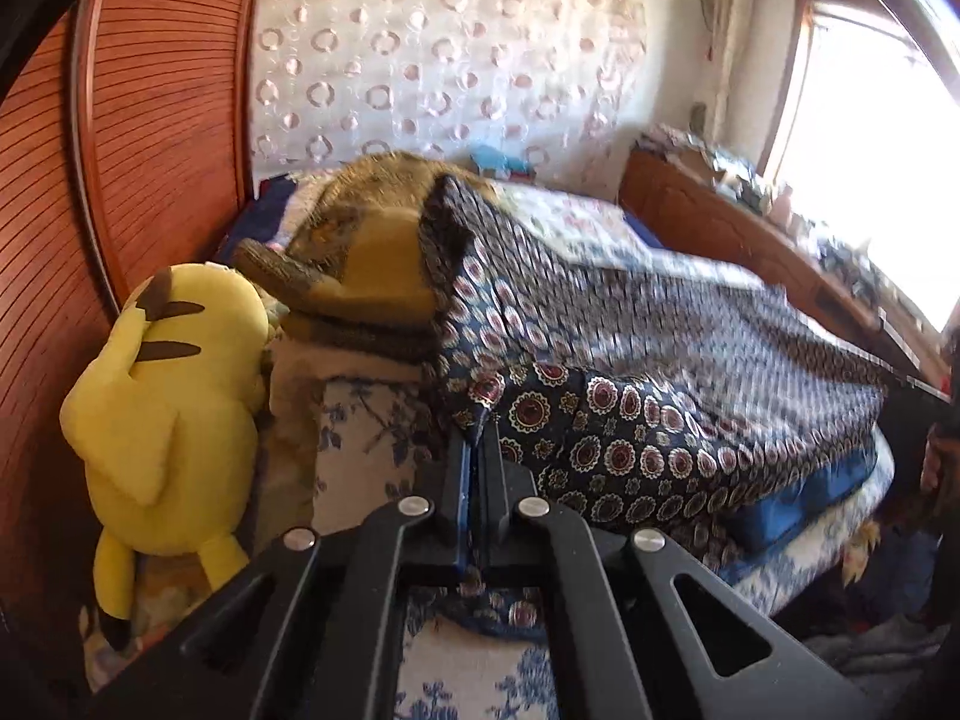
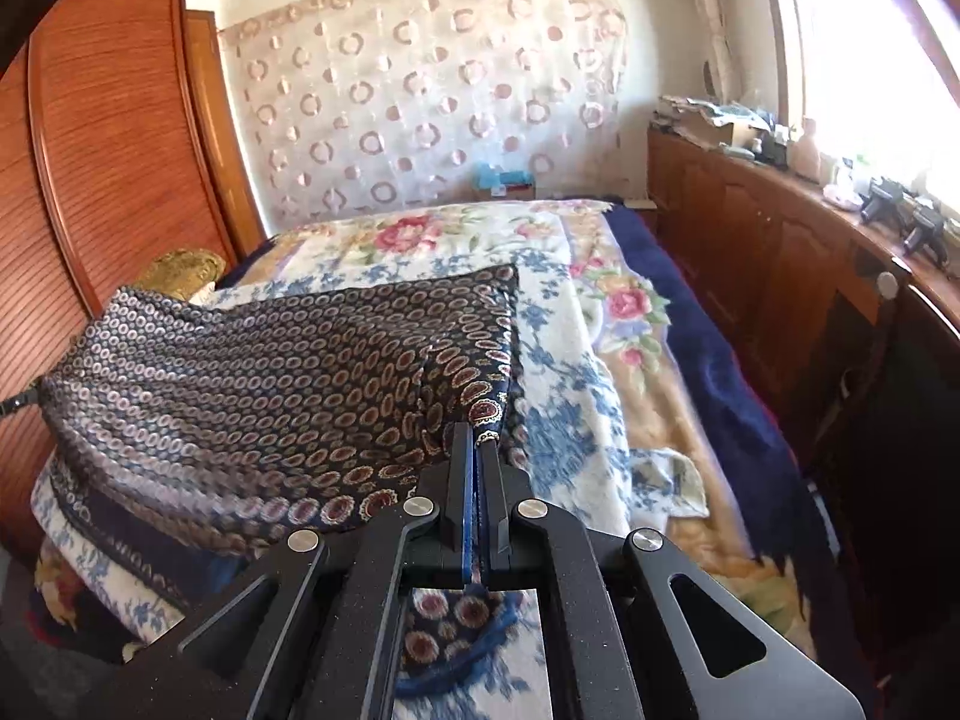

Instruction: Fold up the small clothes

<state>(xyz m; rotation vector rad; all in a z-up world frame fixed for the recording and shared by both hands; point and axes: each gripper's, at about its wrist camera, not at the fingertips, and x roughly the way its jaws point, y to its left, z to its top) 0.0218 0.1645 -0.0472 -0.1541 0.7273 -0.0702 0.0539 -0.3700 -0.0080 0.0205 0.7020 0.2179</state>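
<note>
Both claws are clamped on near corners of the patterned cloth (image 2: 252, 372): the left claw (image 1: 477, 438) on its left corner, the right claw (image 2: 477, 450) on its right. The cloth stretches between them, lifted off the bed (image 2: 600, 396), its far edge trailing away; neither hand is nearer.

Left flank blocked: yellow plush toy (image 1: 162, 414), stacked olive cushions (image 1: 360, 276), ribbed brown wooden wardrobe (image 2: 108, 150). Right flank: wooden cabinet row (image 2: 750, 252). Floral bedspread (image 2: 600, 372) beyond raised patterned navy cloth (image 2: 270, 384) unobstructed.
</note>
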